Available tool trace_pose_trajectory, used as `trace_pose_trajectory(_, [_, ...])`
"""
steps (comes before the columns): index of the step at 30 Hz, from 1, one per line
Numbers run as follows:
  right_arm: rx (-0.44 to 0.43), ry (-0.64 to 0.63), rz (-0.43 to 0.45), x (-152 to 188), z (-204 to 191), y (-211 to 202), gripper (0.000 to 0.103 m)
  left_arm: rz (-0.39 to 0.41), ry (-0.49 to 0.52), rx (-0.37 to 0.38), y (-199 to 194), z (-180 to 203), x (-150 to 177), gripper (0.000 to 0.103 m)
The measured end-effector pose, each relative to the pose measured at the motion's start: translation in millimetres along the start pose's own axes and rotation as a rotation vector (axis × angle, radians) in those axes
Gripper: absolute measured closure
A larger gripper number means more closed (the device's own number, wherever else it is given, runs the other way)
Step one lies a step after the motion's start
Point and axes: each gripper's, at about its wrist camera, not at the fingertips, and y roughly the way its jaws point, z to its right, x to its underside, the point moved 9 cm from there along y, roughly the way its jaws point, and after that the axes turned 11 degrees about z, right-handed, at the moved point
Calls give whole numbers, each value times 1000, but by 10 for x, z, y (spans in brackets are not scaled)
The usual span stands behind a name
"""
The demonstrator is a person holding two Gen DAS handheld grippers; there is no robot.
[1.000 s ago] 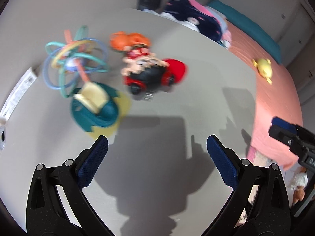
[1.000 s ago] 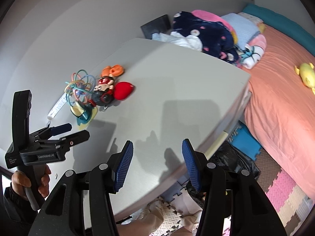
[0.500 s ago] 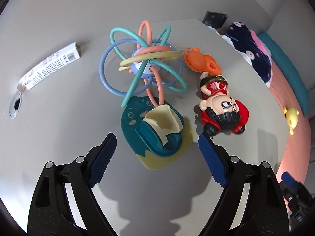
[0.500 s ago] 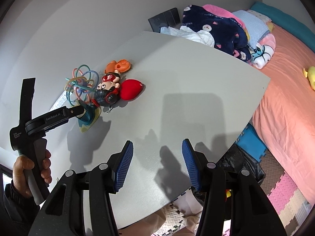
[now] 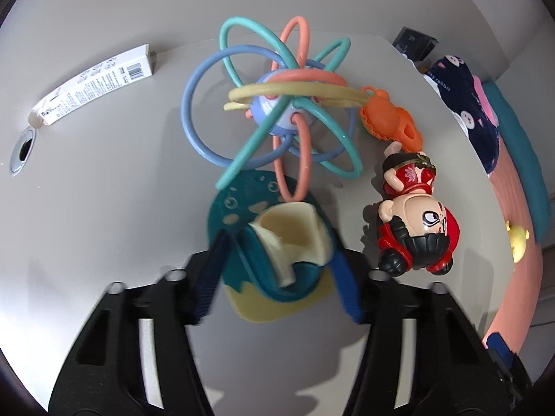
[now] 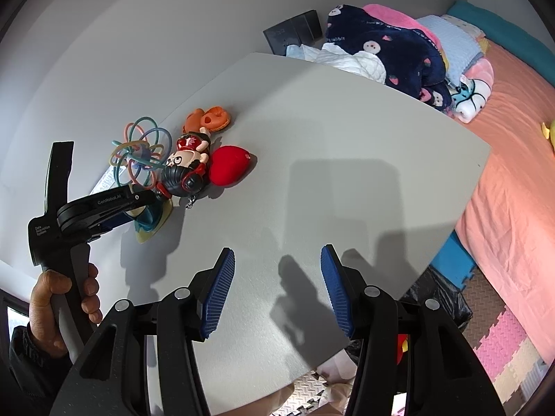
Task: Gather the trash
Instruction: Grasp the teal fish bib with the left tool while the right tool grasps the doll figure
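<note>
While I hold the left gripper (image 5: pixel 277 274) low over the grey table (image 5: pixel 104 190), its blue pads (image 5: pixel 341 284) sit on either side of the teal and cream toy (image 5: pixel 277 242); the pads are blurred, and I cannot tell whether they press the toy or merely flank it. The toy lies near the table's left end, just in front of the loop rattle (image 5: pixel 277 111), one coral loop of which overlaps its top edge. A doll figure (image 5: pixel 412 228) lies just beside it on the right, with an orange toy (image 5: pixel 388 121) beyond.

Handling judgement:
1. The toy looks like moulded silicone or soft plastic: light, flexible, not fragile.
2. The flat cream base would bend if pinched at its rim; I would grip across the raised teal body, where the pads now stand.
3. The overlapping rattle loop may snag and drag on lift.

The right gripper (image 6: pixel 277 291) hangs above the near table edge, well apart from the toys, jaws spread with nothing between them.

Legible markings: the left tool body, seen from the right wrist view, reads "GenRobot.AI" and "Data Acquisition System". The navy blanket (image 6: pixel 388 45) reads "rabbit". The white box (image 5: pixel 93 83) carries a barcode; its small text is unreadable.
</note>
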Motion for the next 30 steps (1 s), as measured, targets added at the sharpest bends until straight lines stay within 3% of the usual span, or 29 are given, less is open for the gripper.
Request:
trace_pose_trajectory(8, [-34,-55,-3,-107,-243,126,50,-5,50,17,-49,-197,8,56])
trace_pose_trajectory(18, [-101,-125,-34,-209,-711,380,50,10,24,-4,-102,-596,8,56])
trace_pose_trajectory(30, [-121,-147,-52,-454,-1061,807,50,34,84,30,2,-512,-120,56])
